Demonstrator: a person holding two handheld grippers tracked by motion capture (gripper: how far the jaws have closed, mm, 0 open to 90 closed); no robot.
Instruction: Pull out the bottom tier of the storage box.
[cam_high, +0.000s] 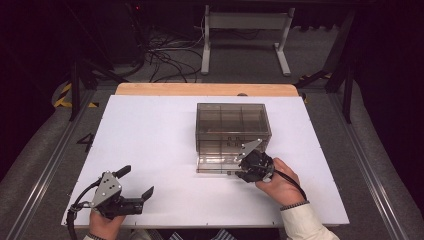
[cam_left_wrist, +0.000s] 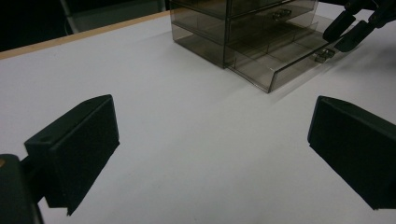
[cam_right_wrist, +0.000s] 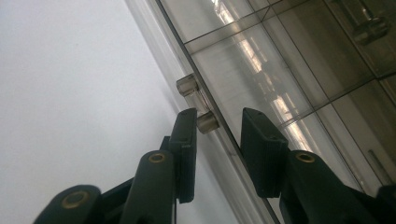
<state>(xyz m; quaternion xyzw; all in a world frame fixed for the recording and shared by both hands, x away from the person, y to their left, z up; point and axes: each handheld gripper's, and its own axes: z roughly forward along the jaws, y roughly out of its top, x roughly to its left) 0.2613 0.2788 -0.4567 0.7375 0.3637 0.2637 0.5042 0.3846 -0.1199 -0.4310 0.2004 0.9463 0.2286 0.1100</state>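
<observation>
A smoky see-through drawer cabinet (cam_high: 232, 125) stands on the white table (cam_high: 150, 135), right of the middle. Its bottom drawer (cam_left_wrist: 289, 60) is pulled partly out toward me. My right gripper (cam_high: 239, 169) is at that drawer's front. In the right gripper view its jaws straddle the front wall, and the small metal handle (cam_right_wrist: 208, 122) rests against the tip of the left jaw. A gap shows before the other jaw, so my right gripper (cam_right_wrist: 219, 116) is open. My left gripper (cam_high: 137, 181) rests near the table's front left, wide open and holding nothing.
Bare white tabletop lies between the left gripper (cam_left_wrist: 210, 121) and the cabinet (cam_left_wrist: 233, 28). A wooden strip (cam_high: 205, 89) runs along the table's far edge. Beyond it are cables on the floor (cam_high: 165, 55) and a grey table frame (cam_high: 245, 35).
</observation>
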